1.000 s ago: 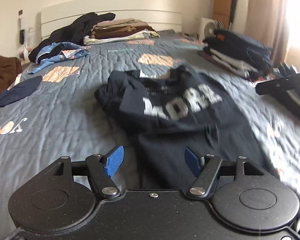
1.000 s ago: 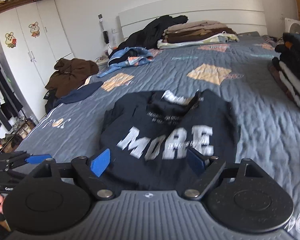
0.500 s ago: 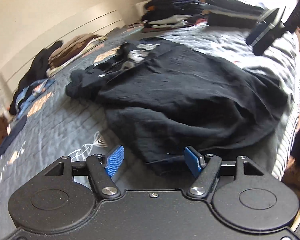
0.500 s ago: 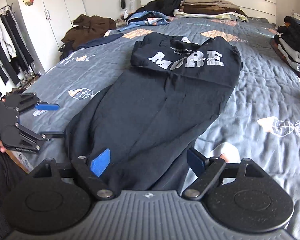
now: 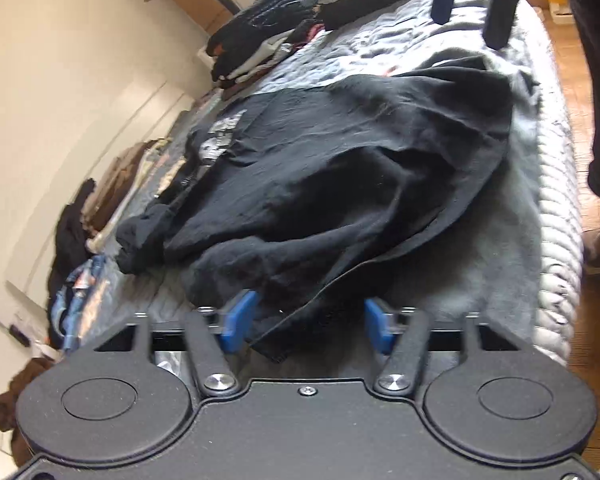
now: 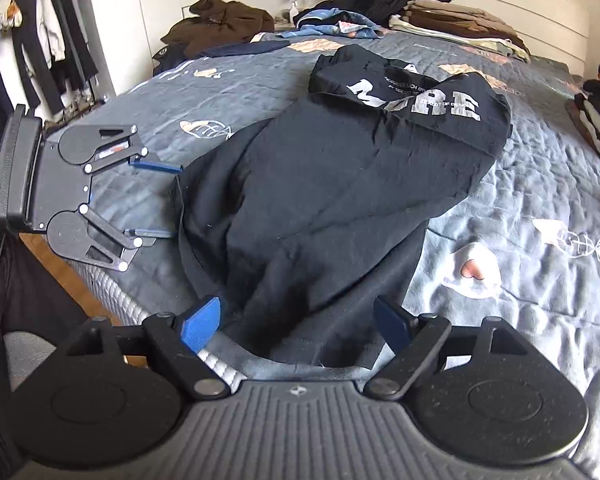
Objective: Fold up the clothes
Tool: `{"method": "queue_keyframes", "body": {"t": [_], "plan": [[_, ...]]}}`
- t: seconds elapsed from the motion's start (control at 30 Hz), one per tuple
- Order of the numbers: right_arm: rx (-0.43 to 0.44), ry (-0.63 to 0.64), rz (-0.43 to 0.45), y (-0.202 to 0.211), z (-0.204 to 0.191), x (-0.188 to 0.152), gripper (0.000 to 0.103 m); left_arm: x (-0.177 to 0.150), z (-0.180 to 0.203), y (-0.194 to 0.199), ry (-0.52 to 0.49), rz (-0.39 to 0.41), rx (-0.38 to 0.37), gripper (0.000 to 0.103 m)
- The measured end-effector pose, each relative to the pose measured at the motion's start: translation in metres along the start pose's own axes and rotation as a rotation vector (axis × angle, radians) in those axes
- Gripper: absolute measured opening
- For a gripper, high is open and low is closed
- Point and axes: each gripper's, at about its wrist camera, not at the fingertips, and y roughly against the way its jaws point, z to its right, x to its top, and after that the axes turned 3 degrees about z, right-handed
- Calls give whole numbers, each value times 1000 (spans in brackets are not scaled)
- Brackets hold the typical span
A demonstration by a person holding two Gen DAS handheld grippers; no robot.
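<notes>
Quilted bed (image 6: 520, 184), rumpled black sweatshirt (image 6: 340, 184), "MORE" print

Two low wrist views, shared black garment (image 5: 340, 168).

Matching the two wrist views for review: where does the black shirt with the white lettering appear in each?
Left wrist: the black shirt fills the centre, its hem between the left gripper pads, lettering far upper left.
Right wrist: the shirt runs up the centre, hem near the right gripper, lettering upper right.
Shared landmark: the folded stack on the bed's far side.
</notes>
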Motion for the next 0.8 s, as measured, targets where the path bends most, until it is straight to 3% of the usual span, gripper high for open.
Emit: {"method": "queue_keyframes", "body": {"t": [0.03,0.1,0.33,0.4,0.53,0.8], "plan": [[-10,15,-13,-4,-2,0,83,1,-2,-2,19,-1,4,15],[-25,35,-32,-13,-4,-3,83,4,-19,2,148,24,-22,9],[-48,44,-15,-28,-8,-6,83,19,-89,33,650,236,-85,7],[-70,50,13,-30,-12,-5,83,20,-96,34,725,263,-107,7],[-97,74,18,-41,-23,-3,83,23,-103,35,799,292,-129,7],[-196,193,24,-62,-42,-7,82,25,-108,37,822,311,-128,7]]}}
